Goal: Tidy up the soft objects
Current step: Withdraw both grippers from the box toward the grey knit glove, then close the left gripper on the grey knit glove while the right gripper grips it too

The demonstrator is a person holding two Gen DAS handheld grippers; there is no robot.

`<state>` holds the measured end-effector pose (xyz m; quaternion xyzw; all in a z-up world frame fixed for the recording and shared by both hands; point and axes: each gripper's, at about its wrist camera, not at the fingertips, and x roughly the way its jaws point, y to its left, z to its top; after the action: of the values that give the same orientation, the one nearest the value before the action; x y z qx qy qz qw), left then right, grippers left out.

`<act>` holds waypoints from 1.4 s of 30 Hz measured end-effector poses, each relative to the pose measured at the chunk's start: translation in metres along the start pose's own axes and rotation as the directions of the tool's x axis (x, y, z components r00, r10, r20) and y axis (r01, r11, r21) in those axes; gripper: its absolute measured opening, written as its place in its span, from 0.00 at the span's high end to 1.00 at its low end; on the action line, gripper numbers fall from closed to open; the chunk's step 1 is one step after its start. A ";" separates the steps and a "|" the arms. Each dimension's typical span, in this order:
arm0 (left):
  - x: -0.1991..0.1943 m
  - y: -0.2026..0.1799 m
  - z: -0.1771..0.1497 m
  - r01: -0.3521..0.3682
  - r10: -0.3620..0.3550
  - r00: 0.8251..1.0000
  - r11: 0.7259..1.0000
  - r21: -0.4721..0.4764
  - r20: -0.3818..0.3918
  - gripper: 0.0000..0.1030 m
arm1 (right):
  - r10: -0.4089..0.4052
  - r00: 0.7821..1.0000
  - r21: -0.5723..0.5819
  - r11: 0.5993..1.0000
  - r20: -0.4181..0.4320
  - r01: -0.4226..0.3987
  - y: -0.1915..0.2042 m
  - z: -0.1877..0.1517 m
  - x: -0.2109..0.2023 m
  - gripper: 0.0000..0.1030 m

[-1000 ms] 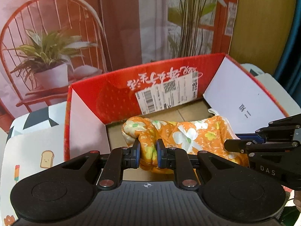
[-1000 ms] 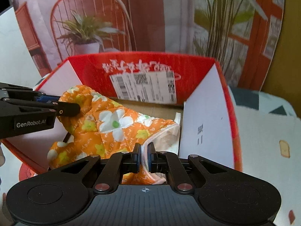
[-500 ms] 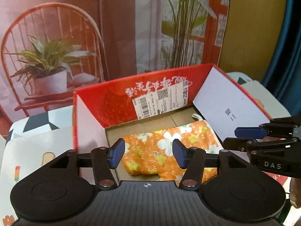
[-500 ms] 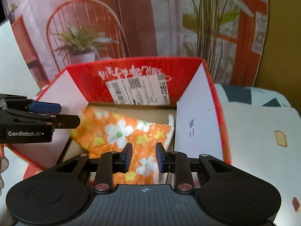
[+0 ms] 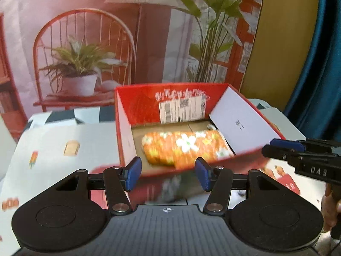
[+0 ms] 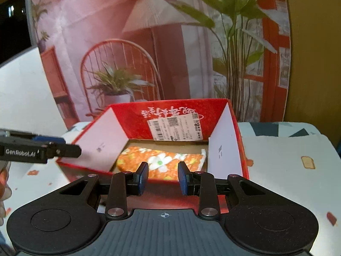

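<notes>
Above box [image 5: 125, 132], fingers [image 5: 133, 171] wide, empty

Cloth [image 5: 185, 147] pattern blurred; box [image 5: 125, 136] front rim smeared; label [image 6: 177, 128] txt unreadable

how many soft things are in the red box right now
1. The orange floral cloth item lies on the floor of the red box, toward its front. Both grippers are open and clear of it. The box's near wall may hide something smaller.

A staged home set: printed backdrop [image 6: 149, 42] of chair and plants behind a cloth-covered table [image 6: 287, 149].
</notes>
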<state>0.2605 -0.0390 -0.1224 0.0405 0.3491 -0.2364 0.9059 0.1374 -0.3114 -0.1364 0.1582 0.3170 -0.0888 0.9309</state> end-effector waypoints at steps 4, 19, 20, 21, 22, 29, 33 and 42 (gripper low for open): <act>-0.013 0.003 -0.029 0.019 -0.020 1.000 0.999 -0.028 -0.022 0.44 | 0.011 1.000 0.001 1.000 -0.006 -0.011 0.005 -0.019 -0.015 0.73; -0.007 0.018 -0.092 -0.015 -0.001 0.996 0.983 -0.182 -0.087 0.43 | -0.094 0.991 0.128 0.986 -0.090 0.105 -0.025 -0.078 -0.032 0.67; -0.006 0.020 -0.093 -0.021 0.004 0.996 0.982 -0.190 -0.089 0.43 | -0.112 0.989 0.141 0.982 -0.095 0.125 -0.030 -0.081 -0.033 0.62; -0.005 0.022 -0.094 -0.031 0.014 0.996 0.980 -0.196 -0.088 0.43 | -0.132 0.986 0.156 0.977 -0.100 0.147 -0.035 -0.084 -0.033 0.58; -0.005 0.023 -0.096 -0.040 0.023 0.996 0.979 -0.199 -0.086 0.43 | -0.148 0.984 0.169 0.972 -0.103 0.164 -0.040 -0.086 -0.033 0.52; 0.001 0.026 -0.101 -0.030 0.004 0.994 0.970 -0.240 -0.111 0.43 | -0.177 0.974 0.212 0.956 -0.142 0.204 -0.055 -0.103 -0.030 0.46; 0.004 0.025 -0.104 -0.011 -0.016 0.994 0.969 -0.245 -0.108 0.43 | -0.146 0.977 0.242 0.953 -0.154 0.180 -0.057 -0.107 -0.024 0.46; 0.019 0.020 -0.117 0.017 -0.055 0.989 0.963 -0.269 -0.135 0.43 | -0.106 0.980 0.330 0.931 -0.170 0.158 -0.062 -0.111 -0.010 0.45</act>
<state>0.2100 -0.0010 -0.2245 -0.0718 0.4417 -0.2003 0.8716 0.0510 -0.3295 -0.2281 0.3017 0.3756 -0.1927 0.8548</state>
